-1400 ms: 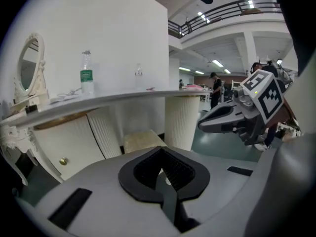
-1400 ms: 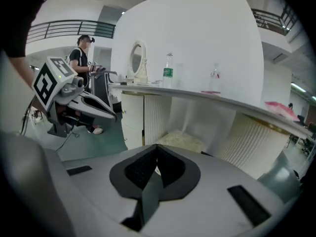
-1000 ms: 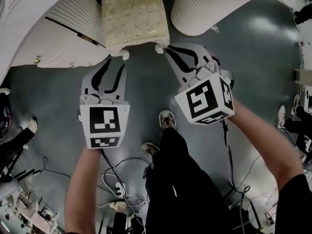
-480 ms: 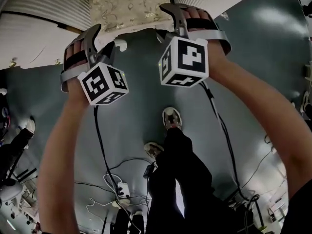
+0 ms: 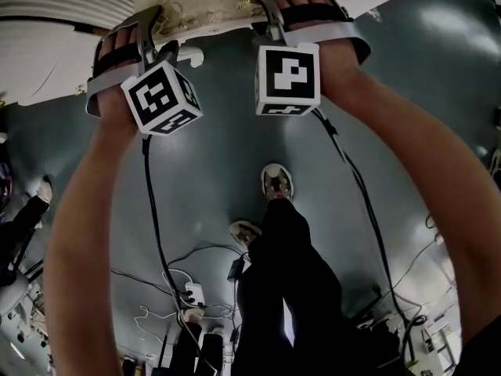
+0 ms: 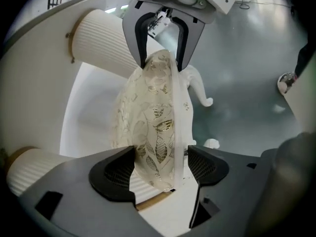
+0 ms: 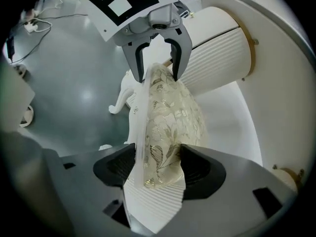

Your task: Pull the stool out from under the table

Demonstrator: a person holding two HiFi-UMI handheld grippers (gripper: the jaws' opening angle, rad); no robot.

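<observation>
Just lowered, rolled onto edge and spread wide: left tongs and right tongs, straddling but not yet clamping seat of cushioned stool, still tucked on floor between ribbed pedestals under counter edge, so ready to clamp and pull.

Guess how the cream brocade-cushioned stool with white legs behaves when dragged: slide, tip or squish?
The cream brocade stool likely slides easily: its curled white feet stand on smooth grey floor. Its padded seat probably gives under a squeeze, though the white frame rim looks rigid.
</observation>
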